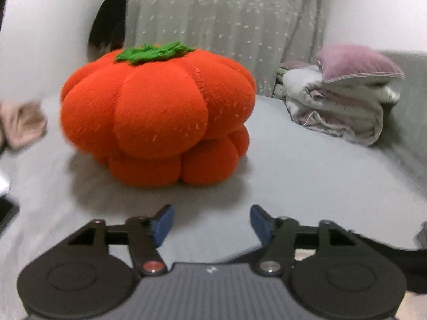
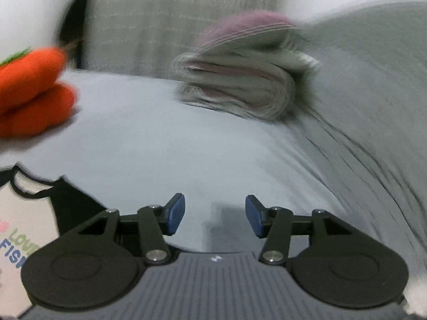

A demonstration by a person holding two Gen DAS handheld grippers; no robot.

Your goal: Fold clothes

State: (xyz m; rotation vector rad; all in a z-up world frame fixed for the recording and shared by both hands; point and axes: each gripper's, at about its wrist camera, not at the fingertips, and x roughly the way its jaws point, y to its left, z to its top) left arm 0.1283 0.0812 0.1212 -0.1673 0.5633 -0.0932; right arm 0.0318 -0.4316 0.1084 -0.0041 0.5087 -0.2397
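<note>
My left gripper [image 1: 212, 222] is open over the grey bed sheet [image 1: 307, 176], its blue pads empty, pointing at an orange pumpkin cushion [image 1: 157, 114]. My right gripper [image 2: 214, 214] is open too, nothing between its pads. A garment with a white front, black sleeves and coloured lettering [image 2: 29, 226] lies flat at the lower left of the right wrist view, just left of that gripper. A dark edge of cloth [image 1: 395, 256] shows at the lower right of the left wrist view. A pale pink cloth [image 1: 22, 124] sits bunched at the far left.
A folded pile of quilts with a purple pillow on top [image 1: 344, 98] lies at the back right, also blurred as the quilt pile [image 2: 240, 80]. The pumpkin cushion [image 2: 32, 90] is at the left. A grey curtain [image 1: 218, 18] hangs behind. A dark flat object [image 1: 6, 212] lies at the left edge.
</note>
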